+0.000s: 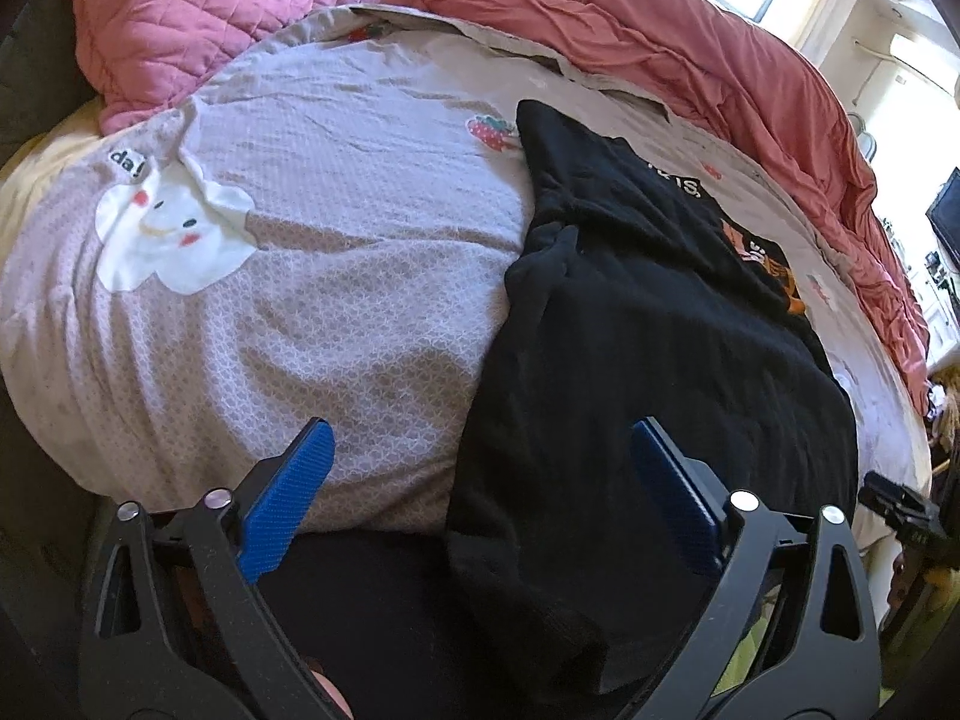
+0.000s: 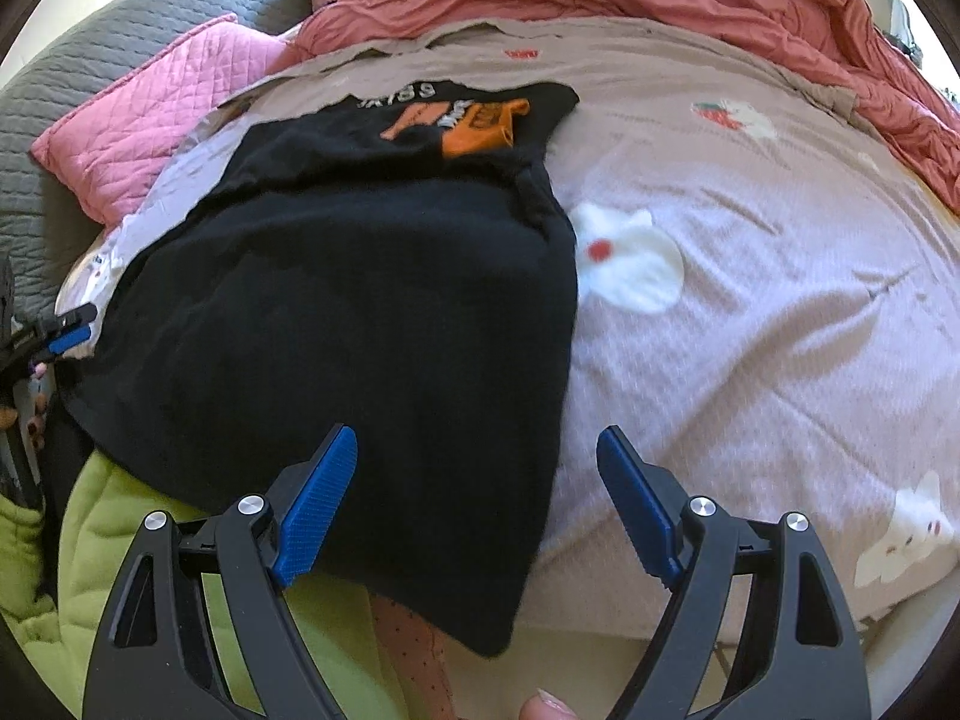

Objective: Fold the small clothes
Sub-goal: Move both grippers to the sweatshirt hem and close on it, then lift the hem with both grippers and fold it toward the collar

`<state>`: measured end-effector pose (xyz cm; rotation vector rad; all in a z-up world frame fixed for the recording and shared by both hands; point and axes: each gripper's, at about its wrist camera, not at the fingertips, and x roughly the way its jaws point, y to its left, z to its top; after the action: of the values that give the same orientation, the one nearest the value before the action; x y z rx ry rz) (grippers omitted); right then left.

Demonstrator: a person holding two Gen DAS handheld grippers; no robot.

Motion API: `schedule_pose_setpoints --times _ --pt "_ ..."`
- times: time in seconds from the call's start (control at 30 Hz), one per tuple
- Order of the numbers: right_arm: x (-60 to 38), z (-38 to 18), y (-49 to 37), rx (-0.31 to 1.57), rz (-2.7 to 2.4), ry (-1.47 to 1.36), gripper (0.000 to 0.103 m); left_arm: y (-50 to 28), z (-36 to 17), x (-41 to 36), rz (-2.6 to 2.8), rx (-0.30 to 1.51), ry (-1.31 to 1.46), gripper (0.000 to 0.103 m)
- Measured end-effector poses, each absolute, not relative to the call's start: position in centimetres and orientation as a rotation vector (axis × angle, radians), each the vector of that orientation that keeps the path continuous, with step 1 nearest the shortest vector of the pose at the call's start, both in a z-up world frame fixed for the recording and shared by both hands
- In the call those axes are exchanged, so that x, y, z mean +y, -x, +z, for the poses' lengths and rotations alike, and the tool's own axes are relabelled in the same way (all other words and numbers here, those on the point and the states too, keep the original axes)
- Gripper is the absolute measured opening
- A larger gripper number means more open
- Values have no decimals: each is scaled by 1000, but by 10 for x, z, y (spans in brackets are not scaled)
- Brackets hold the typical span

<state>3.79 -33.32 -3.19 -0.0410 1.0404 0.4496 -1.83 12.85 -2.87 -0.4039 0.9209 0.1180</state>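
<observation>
Left wrist view: my left gripper (image 1: 480, 480) hangs spread wide with nothing in it, over the near left edge of the black shirt (image 1: 630, 330), which lies part-folded on the bed (image 1: 330, 240) with its hem draping off the front. My right gripper (image 2: 477, 480) is equally agape and empty (over the right hem). If I pinch only the top layer, I reckon the fold slides off.

A bed sheet (image 1: 336, 276) printed with white clouds (image 1: 174, 234) and strawberries (image 1: 489, 132) covers the bed. A pink quilted pillow (image 1: 204, 12) lies at its far corner, beside a rumpled coral blanket (image 1: 720, 72). A lime-green garment (image 2: 102, 546) sits at the bed's near edge.
</observation>
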Motion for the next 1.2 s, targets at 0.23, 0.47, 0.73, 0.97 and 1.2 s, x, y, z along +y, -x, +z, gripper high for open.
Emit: schedule_pose_setpoints --times 0.23,0.47,0.73,0.97,1.2 --pt "-341 -41 -28 1059 450 17 81 18 -32 125 93 925 409 47" --pt "-336 -49 -27 1075 471 1 47 18 -32 120 67 937 405 26" --pt "-342 -42 -30 1039 506 -55 19 24 -36 126 64 954 437 26" --pt "-339 -49 -34 1051 533 -86 22 22 -43 119 38 984 429 26" --pt "-343 -40 -36 1019 593 -119 9 21 -45 118 23 992 426 26"
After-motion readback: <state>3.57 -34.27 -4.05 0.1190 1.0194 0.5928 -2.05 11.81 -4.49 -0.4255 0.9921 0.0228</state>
